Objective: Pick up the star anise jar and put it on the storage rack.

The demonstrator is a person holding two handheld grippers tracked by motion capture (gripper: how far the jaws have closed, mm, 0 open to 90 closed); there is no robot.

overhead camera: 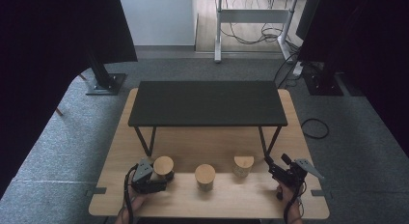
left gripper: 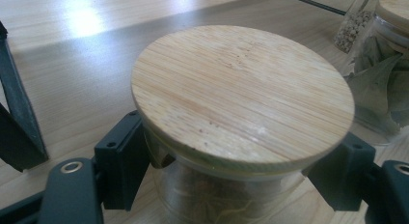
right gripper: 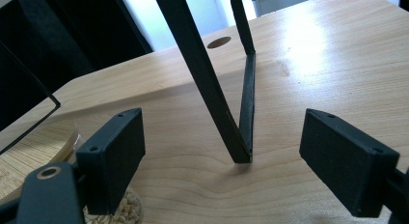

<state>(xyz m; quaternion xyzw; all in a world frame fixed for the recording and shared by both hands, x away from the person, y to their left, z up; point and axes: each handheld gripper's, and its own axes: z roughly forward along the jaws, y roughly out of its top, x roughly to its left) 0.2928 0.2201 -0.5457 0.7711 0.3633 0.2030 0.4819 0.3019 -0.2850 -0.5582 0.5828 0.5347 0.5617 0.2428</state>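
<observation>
**A:** Where is the left jar (overhead camera: 163,168) right now?

**B:** Near the front left of the wooden bench (overhead camera: 226,197), first in a row of three. It stands upright, long axis straight up and down, with its round bamboo lid (left gripper: 241,96) facing the ceiling. The lid sits flat and level on the glass.

**A:** And the left tongs (overhead camera: 161,178)?

**B:** They come in level from the person's side, one jaw on each side of the jar just under the lid's rim. In the left gripper view both pads look to be against the glass or very nearly so. I cannot tell whether they actually press on it.

**A:** What about the other side?

**B:** The right tongs (right gripper: 224,159) hang wide apart with nothing between them. They point across the bare bench top toward a slanted black leg (right gripper: 219,103) of the low black shelf (overhead camera: 207,103) that stands on the far half of the bench.

**A:** The other jars?

**B:** The middle jar (overhead camera: 205,177) stands upright at the centre, well apart from the left one. The right jar (overhead camera: 243,166) is also upright, lid on, near the right tongs and off to their left. In the right gripper view its glass base with pale grains shows beside the left jaw.
</observation>
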